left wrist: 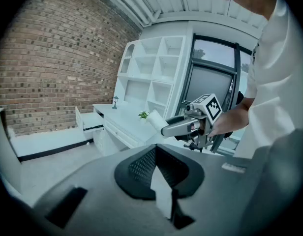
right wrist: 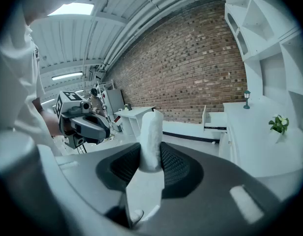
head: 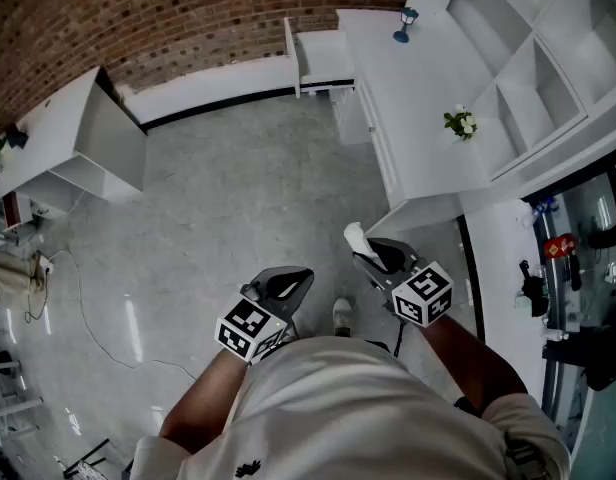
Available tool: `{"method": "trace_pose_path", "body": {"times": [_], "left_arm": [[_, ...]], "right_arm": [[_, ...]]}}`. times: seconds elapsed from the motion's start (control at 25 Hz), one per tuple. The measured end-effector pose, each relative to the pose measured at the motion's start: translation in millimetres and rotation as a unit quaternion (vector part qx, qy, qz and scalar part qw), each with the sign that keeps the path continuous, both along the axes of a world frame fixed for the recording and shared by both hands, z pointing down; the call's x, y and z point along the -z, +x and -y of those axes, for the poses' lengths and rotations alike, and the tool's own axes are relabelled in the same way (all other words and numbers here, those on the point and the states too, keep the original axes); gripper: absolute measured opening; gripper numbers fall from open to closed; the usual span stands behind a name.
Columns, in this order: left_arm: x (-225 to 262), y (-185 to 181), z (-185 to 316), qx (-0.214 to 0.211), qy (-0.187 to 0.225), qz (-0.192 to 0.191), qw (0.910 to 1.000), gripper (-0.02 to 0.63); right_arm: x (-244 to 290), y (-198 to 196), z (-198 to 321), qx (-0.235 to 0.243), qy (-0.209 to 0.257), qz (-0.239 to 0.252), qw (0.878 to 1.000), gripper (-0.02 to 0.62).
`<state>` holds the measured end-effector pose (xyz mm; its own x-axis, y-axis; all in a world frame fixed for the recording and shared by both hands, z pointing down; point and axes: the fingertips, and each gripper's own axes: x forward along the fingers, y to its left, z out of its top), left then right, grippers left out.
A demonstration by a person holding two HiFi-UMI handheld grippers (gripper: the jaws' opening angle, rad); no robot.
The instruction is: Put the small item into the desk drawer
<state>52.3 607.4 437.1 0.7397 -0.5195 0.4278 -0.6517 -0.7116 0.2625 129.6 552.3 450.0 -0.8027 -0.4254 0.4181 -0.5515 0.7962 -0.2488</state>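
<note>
A rough red-brown brick wall [head: 138, 18] runs along the far side, above a smooth, glossy grey floor [head: 218, 198]. The left tool [head: 293, 286], a grey moulded shell with black mesh pads, has its jaws meeting at the tips with nothing between them. Just beside it, the right tool [head: 373, 258] is clamped on a small white roll [right wrist: 151, 139], a soft, fuzzy cylinder standing up out of the pads. It is held over the floor near the closest corner of the flat white tabletop [head: 418, 98]. The boxy white drawer [head: 323, 63] stands pulled open at the tabletop's far end, well apart from the roll. White cubby shelves [head: 528, 78] rise to the right. The roll's lower end is hidden between the pads. The dark clutter at the far right edge is hard to make out.
</note>
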Motion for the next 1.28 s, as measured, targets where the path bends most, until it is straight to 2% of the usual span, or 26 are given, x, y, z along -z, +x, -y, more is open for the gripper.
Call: {"method": "trace_pose_path", "body": {"times": [0.16,0.32,0.68,1.04,1.28], "left_arm": [[6,29,18,0.008,-0.005,-0.015,0.9998,0.005],[5,50,32,0.015,-0.004,-0.004,0.9999,0.005],[6,90,69,0.053,-0.001,-0.007,0.9986,0.005],[0,84,108,0.052,-0.005,-0.007,0.9986,0.005],[-7,54,163,0.035,0.001,-0.015,0.9993,0.005]], "right_arm": [[-1,30,18,-0.005,0.003,0.001,1.0,0.138],[-5,57,34,-0.003,0.002,0.002,1.0,0.138],[-7,103,80,0.007,0.011,0.016,1.0,0.14],[-5,99,134,0.0,0.022,0.022,1.0,0.14],[-13,74,184,-0.019,0.022,0.009,1.0,0.139]]}}
